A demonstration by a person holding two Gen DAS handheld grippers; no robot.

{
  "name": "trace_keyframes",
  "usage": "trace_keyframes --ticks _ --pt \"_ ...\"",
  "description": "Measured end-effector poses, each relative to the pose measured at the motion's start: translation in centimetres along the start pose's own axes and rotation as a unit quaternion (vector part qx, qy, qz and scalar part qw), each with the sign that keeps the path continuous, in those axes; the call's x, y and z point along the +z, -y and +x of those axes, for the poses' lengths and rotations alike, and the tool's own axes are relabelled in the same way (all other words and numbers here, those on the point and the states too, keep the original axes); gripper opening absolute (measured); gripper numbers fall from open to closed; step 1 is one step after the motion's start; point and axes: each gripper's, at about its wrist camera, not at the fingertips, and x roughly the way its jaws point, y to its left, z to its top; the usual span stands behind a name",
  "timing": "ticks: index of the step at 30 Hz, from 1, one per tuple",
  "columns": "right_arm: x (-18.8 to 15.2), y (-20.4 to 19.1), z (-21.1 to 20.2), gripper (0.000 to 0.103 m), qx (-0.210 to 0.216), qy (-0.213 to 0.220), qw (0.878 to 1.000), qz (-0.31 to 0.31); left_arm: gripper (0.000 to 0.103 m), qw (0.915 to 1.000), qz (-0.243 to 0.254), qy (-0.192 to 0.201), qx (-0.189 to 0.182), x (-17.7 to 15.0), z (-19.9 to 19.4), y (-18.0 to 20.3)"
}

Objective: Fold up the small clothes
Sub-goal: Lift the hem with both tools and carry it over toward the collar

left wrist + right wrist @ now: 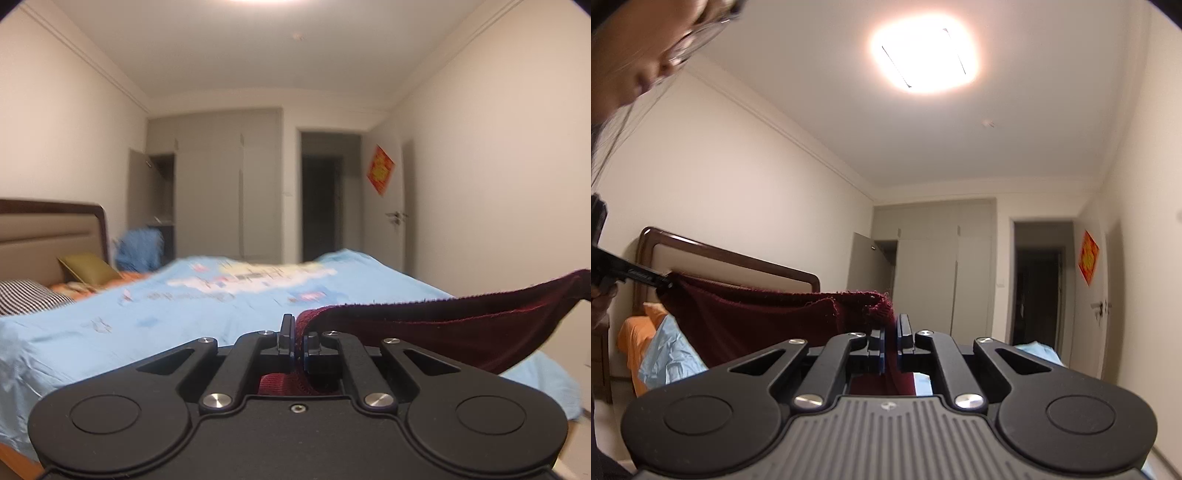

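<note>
Holding the dark red knit garment [757,325] stretched in the air above the bed [110,332], left hand-held gripper [298,341] and right hand-held gripper [891,341] each clamped on an upper edge, probably to straighten it before laying flat for folding

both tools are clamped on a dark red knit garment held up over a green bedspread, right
Not quite: the bedspread is light blue, not green, as the left wrist view shows. The rest holds: the left tool and right tool are both clamped on the dark red knit garment, held up.
</note>
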Motion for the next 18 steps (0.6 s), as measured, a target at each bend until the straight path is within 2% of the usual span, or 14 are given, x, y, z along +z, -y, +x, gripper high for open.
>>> trace_keyframes --ticks 5,9,13,18 --pt "-0.7 3.1 3.9 0.007 -0.004 -0.039 0.998 0.041 0.003 0.9989 0.031 -0.035 -0.005 0.4 4.5 -0.9" --pt "-1.6 6.5 8.9 0.007 0.001 -0.082 0.995 0.063 0.004 0.9929 0.036 -0.11 -0.026 1.1 12.1 -2.7" --pt "-3.1 9.5 15.9 0.007 0.002 -0.141 0.988 0.061 0.004 0.9792 0.048 -0.191 -0.049 1.3 20.4 -4.8" --pt "-5.9 12.0 24.4 0.008 0.001 -0.204 0.978 0.047 0.004 0.9597 0.058 -0.272 -0.038 -0.2 30.0 -6.6"
